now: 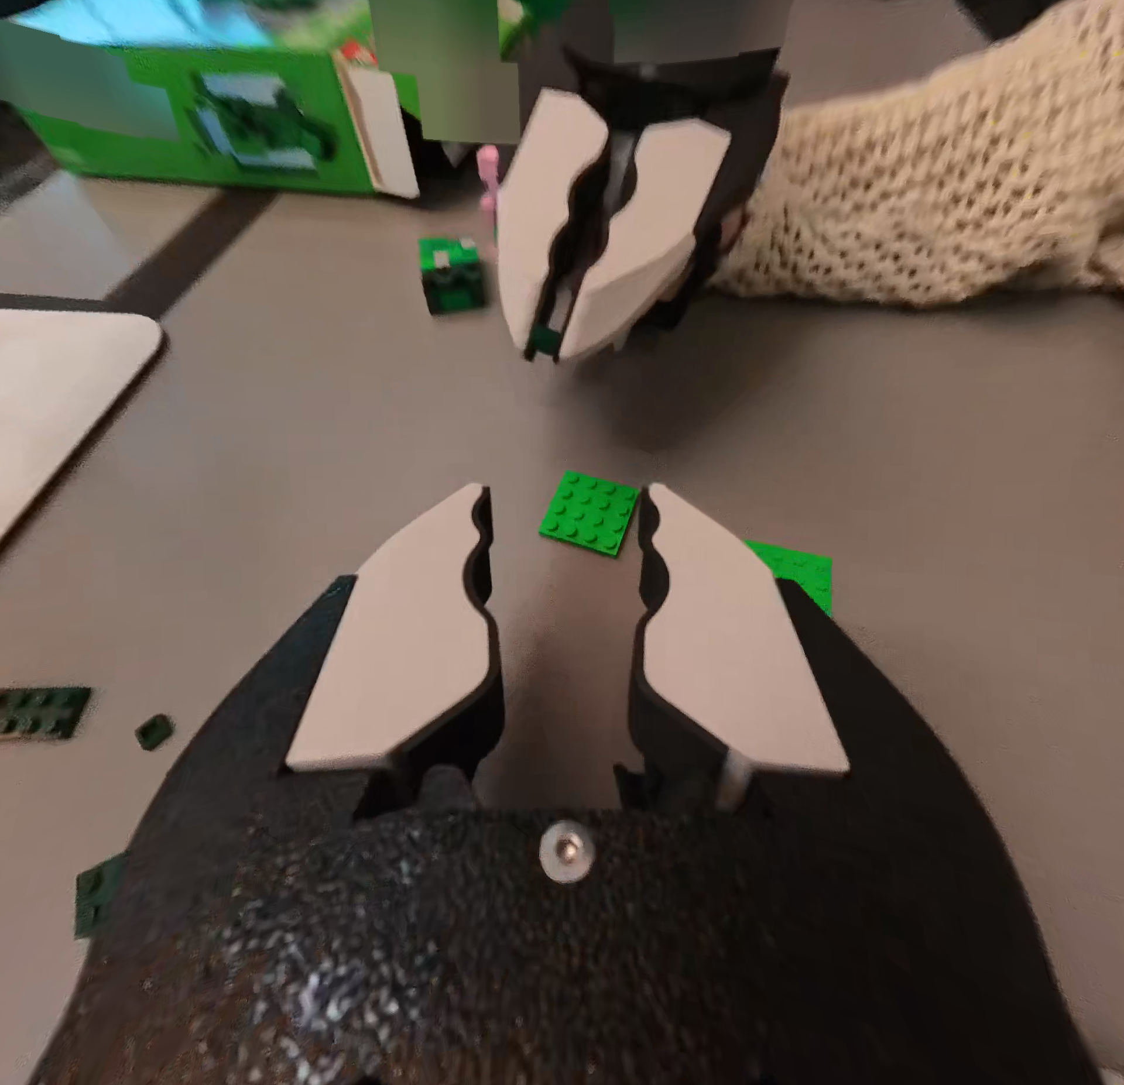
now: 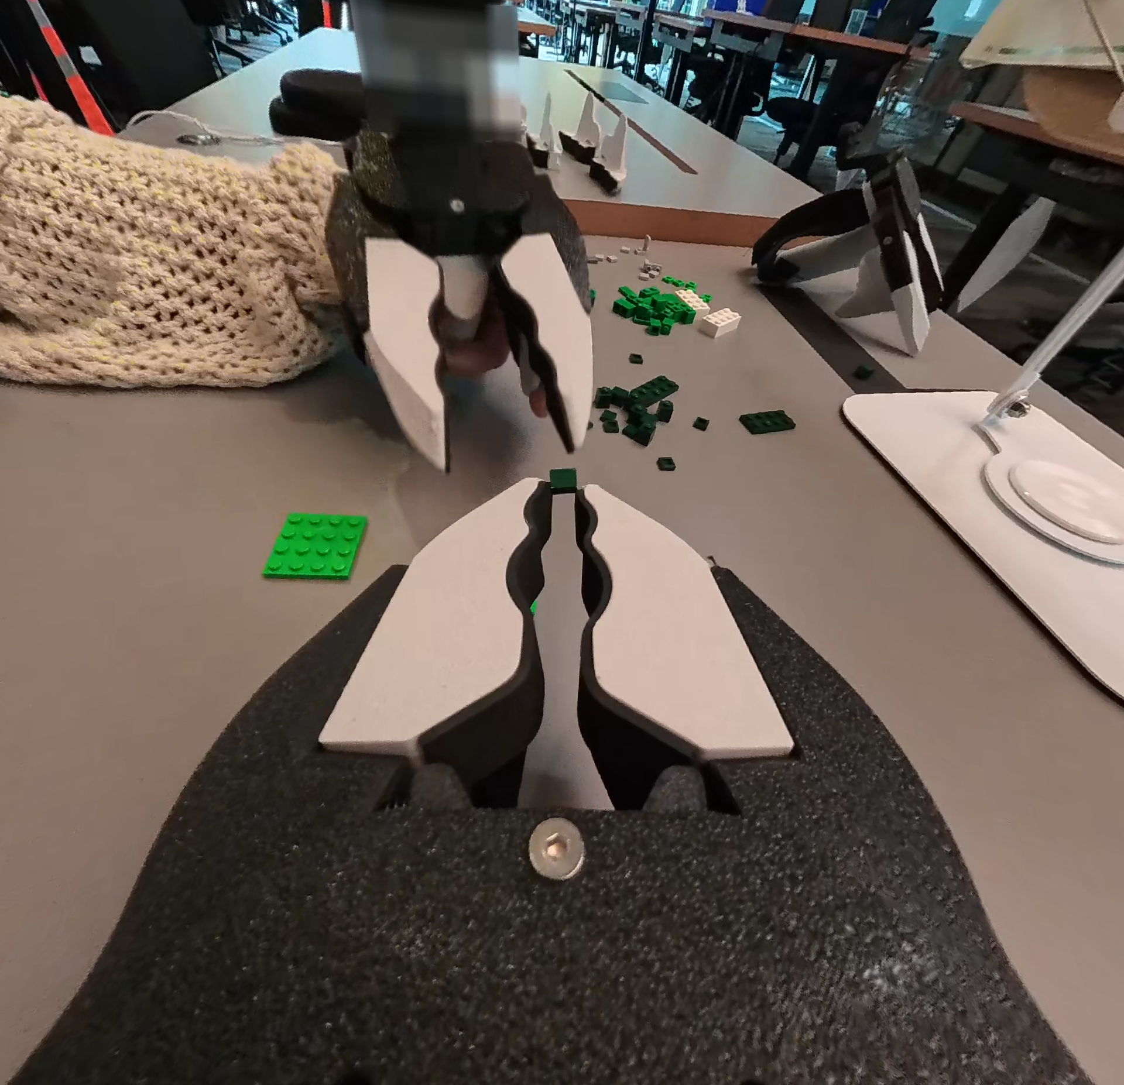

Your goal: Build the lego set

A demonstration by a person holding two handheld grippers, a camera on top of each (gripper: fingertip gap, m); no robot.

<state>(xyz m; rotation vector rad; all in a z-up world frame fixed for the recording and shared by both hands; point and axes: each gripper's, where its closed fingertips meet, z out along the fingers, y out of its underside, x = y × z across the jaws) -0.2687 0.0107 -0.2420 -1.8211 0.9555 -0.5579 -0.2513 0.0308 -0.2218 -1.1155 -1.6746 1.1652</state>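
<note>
Small dark green brick [image 2: 562,479]: pinched at the tips of your right gripper [image 2: 562,489], above the grey table [image 2: 182,660]. Bright green plate [image 1: 590,513]: flat on the table, just ahead of your left gripper [image 1: 564,496], whose jaws stand wide apart, holding nothing. Loose green bricks [image 2: 638,408] lie beyond.

Each camera sits just behind its own fingers, low over the grey table [image 2: 182,721], and the two face each other. Both catch the bright green plate [image 1: 589,513] [image 2: 316,546] between them. The left view looks blurred, probably from motion.
</note>
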